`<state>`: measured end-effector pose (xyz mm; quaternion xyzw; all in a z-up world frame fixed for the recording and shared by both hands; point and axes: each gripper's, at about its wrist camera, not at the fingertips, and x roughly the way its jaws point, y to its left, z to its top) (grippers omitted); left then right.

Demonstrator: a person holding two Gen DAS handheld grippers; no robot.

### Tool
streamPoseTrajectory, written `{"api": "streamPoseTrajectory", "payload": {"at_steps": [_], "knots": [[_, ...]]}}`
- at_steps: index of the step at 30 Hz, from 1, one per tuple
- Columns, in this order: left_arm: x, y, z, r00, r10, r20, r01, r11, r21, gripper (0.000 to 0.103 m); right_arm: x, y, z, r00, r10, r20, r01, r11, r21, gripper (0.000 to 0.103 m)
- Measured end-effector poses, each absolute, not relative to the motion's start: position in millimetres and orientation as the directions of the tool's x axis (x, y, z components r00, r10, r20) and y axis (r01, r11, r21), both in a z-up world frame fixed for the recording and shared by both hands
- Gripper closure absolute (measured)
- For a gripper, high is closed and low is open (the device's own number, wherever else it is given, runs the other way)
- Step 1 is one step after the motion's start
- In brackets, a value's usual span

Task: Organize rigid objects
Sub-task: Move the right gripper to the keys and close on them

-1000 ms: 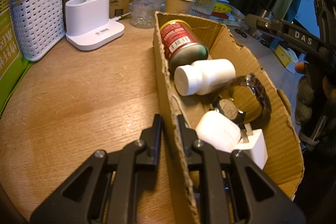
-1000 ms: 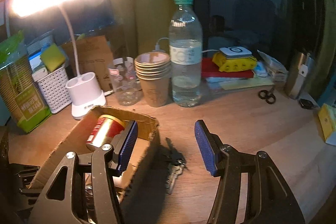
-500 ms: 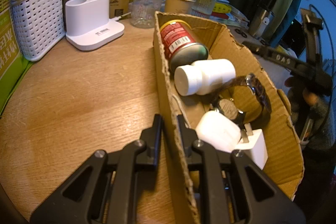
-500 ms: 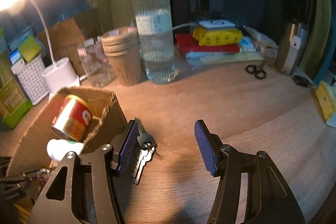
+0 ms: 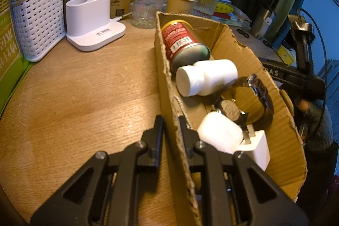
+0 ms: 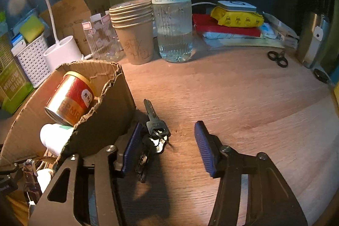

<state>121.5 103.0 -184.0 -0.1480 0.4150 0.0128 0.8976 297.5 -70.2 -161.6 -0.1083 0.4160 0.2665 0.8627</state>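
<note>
Your left gripper point(image 5: 170, 126) is pinched shut on the near side wall of the cardboard box point(image 5: 275, 135), one finger outside and one inside, which looks meant to keep the light box from sliding while your other hand works. Your right gripper point(image 6: 167, 139) stands partly spread, its jaws having just been closing a little, low over the wooden table point(image 6: 233, 94). The bunch of keys point(image 6: 155, 130) lies flat between the blue pads, close against the left pad point(image 6: 131, 147) and well clear of the right one; neither pad visibly presses on it, so the keys are not yet gripped.

The keys sit on the table just beside the box's end wall, outside it. Inside the box already lie a red can point(image 5: 182, 43), a white pill bottle point(image 5: 205, 77), a wristwatch point(image 5: 250, 99) and a white charger plug point(image 5: 254, 147) with a white case point(image 5: 220, 132) next to it, so the keys look like the next thing to go in. You probably need to centre them more before squeezing, since they lie flat and thin and could slip off one pad.

Behind stand paper cups point(image 6: 133, 31), a water bottle point(image 6: 171, 14) and a desk lamp point(image 5: 93, 16), out of your way.
</note>
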Motion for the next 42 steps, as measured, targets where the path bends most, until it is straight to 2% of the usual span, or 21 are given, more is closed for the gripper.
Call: {"api": "streamPoseTrajectory", "payload": {"at_steps": [5, 12, 14, 18, 20, 24, 25, 42], "knots": [[121.5, 102.8, -184.0, 0.655, -0.100, -0.749, -0.146, 0.956, -0.255, 0.088, 298.3, -66.1, -165.1, 0.485, 0.371, -0.792, -0.568, 0.822, 0.038, 0.052], [121.4, 103.3, -183.9, 0.655, -0.100, -0.749, -0.146, 0.956, -0.256, 0.088, 299.5, -56.8, -172.5, 0.455, 0.345, -0.821, -0.589, 0.808, 0.013, 0.062], [121.7, 102.7, -184.4, 0.655, -0.100, -0.749, -0.146, 0.956, -0.256, 0.088, 298.2, -54.9, -172.6, 0.454, 0.346, -0.821, -0.594, 0.804, 0.010, 0.070], [121.5, 103.1, -184.0, 0.655, -0.100, -0.748, -0.146, 0.956, -0.256, 0.088, 295.5, -53.3, -171.4, 0.464, 0.344, -0.817, -0.595, 0.804, 0.000, 0.078], [121.4, 103.2, -184.0, 0.655, -0.100, -0.749, -0.145, 0.956, -0.256, 0.088, 295.1, -53.4, -170.4, 0.468, 0.347, -0.813, -0.595, 0.804, 0.001, 0.085], [121.4, 103.3, -183.9, 0.655, -0.101, -0.749, -0.145, 0.956, -0.256, 0.088, 293.4, -56.5, -166.2, 0.496, 0.347, -0.796, -0.583, 0.812, -0.008, 0.085], [121.4, 103.3, -184.0, 0.655, -0.101, -0.749, -0.145, 0.956, -0.256, 0.088, 293.5, -58.3, -164.5, 0.507, 0.346, -0.789, -0.576, 0.818, -0.011, 0.101], [121.5, 103.3, -183.9, 0.655, -0.101, -0.749, -0.145, 0.956, -0.256, 0.088, 261.0, -61.1, -107.7, 0.638, 0.344, -0.689, -0.555, 0.825, -0.101, 0.101]]}}
